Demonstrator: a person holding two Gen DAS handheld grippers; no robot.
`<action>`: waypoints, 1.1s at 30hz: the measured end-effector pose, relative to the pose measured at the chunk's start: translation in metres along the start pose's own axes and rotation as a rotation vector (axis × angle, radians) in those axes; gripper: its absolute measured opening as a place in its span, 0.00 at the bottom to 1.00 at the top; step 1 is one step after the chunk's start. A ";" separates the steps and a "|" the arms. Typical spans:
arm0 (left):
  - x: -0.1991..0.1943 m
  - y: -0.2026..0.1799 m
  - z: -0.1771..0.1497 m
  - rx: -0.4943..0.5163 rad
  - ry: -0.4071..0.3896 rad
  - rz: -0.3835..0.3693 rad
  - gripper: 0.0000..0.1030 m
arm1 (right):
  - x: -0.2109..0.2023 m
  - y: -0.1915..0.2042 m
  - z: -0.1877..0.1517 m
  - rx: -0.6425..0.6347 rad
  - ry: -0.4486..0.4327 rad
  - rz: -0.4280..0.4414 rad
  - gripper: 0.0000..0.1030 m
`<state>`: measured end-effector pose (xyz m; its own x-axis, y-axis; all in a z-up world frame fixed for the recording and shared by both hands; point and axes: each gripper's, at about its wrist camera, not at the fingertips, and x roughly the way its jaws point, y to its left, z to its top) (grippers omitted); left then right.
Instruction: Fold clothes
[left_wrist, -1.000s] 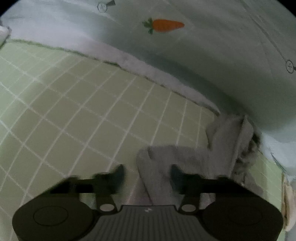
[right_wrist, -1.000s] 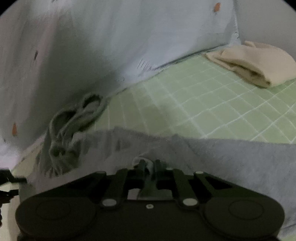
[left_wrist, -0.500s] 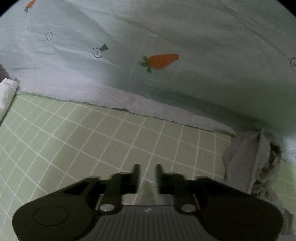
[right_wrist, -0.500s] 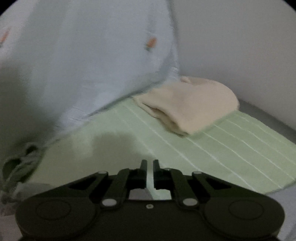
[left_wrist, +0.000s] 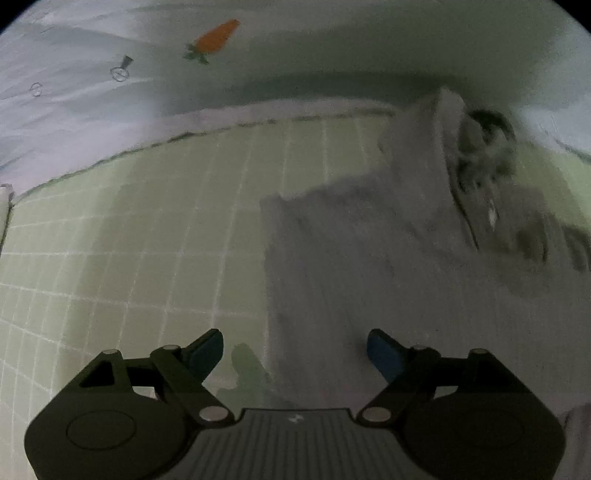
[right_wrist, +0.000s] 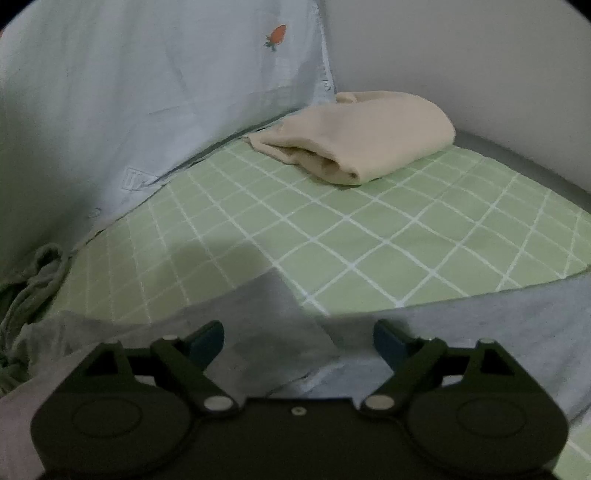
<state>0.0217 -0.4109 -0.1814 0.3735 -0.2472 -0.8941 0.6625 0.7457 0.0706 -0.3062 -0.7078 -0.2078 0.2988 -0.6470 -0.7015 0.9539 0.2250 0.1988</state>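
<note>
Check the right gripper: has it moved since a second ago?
Yes. The right gripper swung toward the folded beige garment, which now sits nearer centre, and its jaws have just been opening over the grey garment.

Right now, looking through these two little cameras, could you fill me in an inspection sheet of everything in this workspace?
Surface: green sheet with white grid lines, flat.
Job's things: grey fabric garment spread on the sheet, drawstring end bunched; folded beige cloth garment at the far corner.
Clutter: nothing seen.
Tongs: left tongs and right tongs both open, having just opened; the grey garment lies below each, not pinched.
Cables: nothing seen.
Surroundings: pale blue carrot-print fabric along the sheet's edge; plain wall behind the beige garment.
</note>
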 end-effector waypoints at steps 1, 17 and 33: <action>0.000 -0.001 -0.002 0.008 0.002 0.000 0.85 | -0.001 0.001 0.000 -0.006 -0.001 0.008 0.85; -0.030 0.016 -0.014 -0.073 -0.043 -0.022 0.89 | -0.043 0.088 0.008 -0.153 -0.031 0.410 0.00; -0.039 0.005 -0.039 -0.022 0.024 -0.018 0.89 | -0.037 0.098 -0.024 -0.212 -0.021 0.172 0.73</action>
<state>-0.0146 -0.3736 -0.1634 0.3462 -0.2461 -0.9053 0.6545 0.7547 0.0451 -0.2247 -0.6444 -0.1789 0.4587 -0.6004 -0.6551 0.8622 0.4791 0.1647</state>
